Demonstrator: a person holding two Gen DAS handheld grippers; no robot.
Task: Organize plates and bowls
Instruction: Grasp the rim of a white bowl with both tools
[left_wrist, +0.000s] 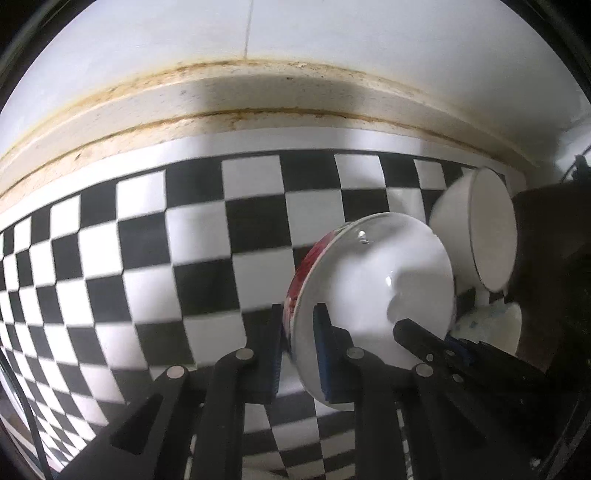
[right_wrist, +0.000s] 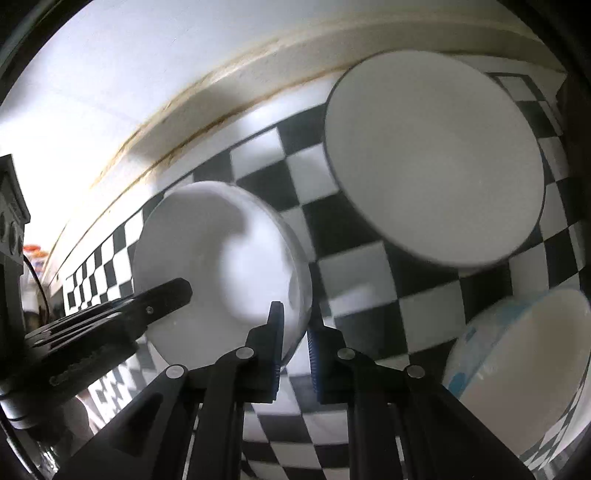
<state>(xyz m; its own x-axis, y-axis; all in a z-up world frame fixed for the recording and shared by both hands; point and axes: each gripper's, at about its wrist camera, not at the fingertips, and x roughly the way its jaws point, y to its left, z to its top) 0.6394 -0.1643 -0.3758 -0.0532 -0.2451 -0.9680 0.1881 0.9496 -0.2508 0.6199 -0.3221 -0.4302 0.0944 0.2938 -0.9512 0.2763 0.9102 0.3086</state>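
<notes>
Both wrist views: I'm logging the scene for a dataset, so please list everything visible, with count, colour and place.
Red-patterned bowl: one, white inside, red pattern outside, tilted over the checkered surface, its rim gripped on two sides.
Dark-rimmed bowl: one, white with a thin dark rim, lying tilted behind the gripped bowl.
Blue-patterned bowl: one, cream inside, light blue marks outside, nearest, at the right edge of the right wrist view.
Checkered surface: one, black and white squares, under all the bowls.
Backsplash ledge: one, off-white with brown stained seams, behind the checkered surface.
Wall: white, above the ledge.
Left gripper: black with blue pads, shut on the red-patterned bowl's rim.
Right gripper: black with blue pads, shut on the opposite rim.
</notes>
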